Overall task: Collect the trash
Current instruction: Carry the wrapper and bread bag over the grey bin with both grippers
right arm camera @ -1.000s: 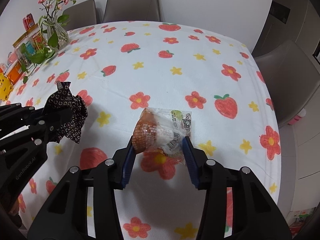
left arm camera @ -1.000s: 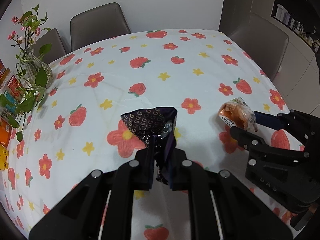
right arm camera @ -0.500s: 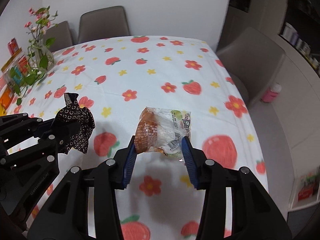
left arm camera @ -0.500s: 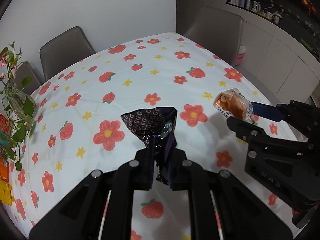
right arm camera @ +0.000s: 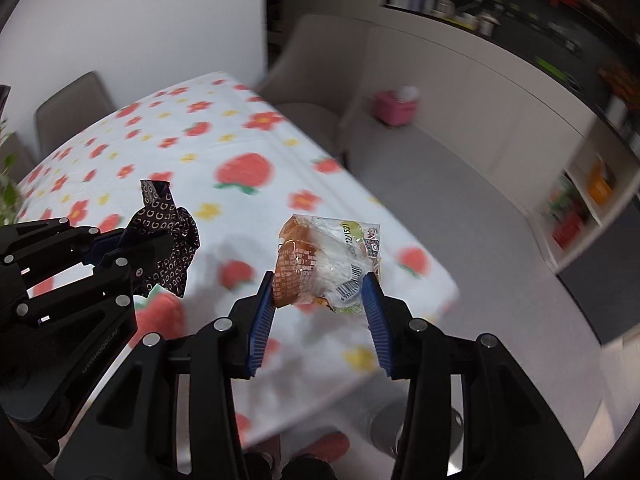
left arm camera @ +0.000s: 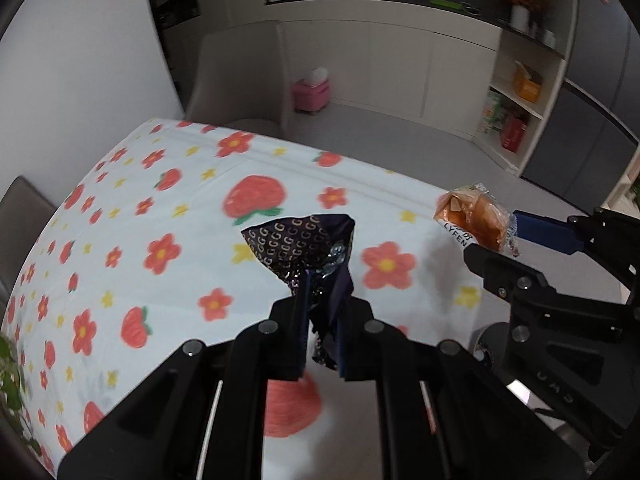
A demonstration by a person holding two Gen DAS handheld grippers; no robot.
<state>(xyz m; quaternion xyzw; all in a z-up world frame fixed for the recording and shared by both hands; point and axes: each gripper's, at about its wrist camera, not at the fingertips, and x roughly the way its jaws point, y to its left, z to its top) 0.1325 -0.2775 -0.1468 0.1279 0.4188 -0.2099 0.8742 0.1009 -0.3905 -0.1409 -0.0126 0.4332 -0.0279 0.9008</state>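
Two light, crinkly pieces ride pinched: the left gripper clamps the dark wrapper's twisted tail, while the right gripper squeezes the soft bread packet across its slippery middle.

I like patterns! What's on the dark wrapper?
Small pale G letters on the dark purple wrapper, clearest from the left wrist.

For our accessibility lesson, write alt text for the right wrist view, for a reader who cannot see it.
The right hand-held gripper is shut on a clear wrapper with an orange bun inside, held above a table with a strawberry-print cloth. At left, the left hand-held gripper pinches a dark wrapper.
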